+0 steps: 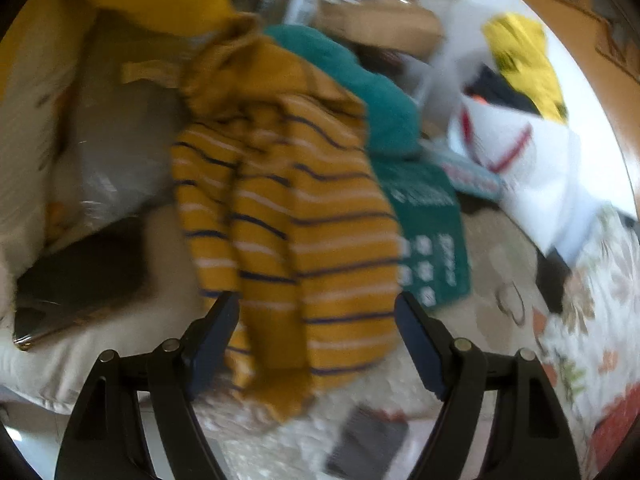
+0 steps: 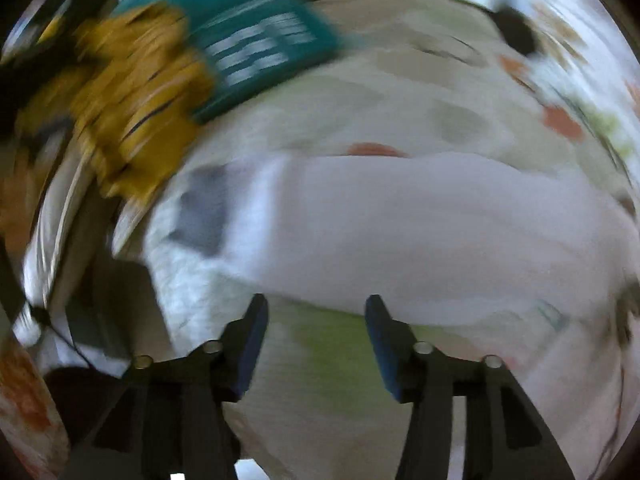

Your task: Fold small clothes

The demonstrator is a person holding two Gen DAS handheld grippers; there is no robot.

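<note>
A mustard hooded top (image 1: pixel 304 208) with navy and white stripes lies crumpled over a pile in the left wrist view. My left gripper (image 1: pixel 316 320) stands open right in front of it, its blue pads either side of the top's lower part and not pressing on it. A teal garment (image 1: pixel 424 216) with white print lies just right of it. The right wrist view is heavily blurred. There my right gripper (image 2: pixel 316 320) is open with nothing between its fingers, over a pale white cloth (image 2: pixel 400 224). The mustard top (image 2: pixel 136 96) and teal garment (image 2: pixel 256 36) sit at the upper left.
A floral sheet (image 1: pixel 592 320) covers the surface on the right. Behind it lie a white bag with red stripes (image 1: pixel 520 148) and a yellow item (image 1: pixel 524 60). A grey cushion (image 1: pixel 120 140) and a dark flat object (image 1: pixel 80 280) lie left. A dark grey patch (image 1: pixel 368 444) lies near the front.
</note>
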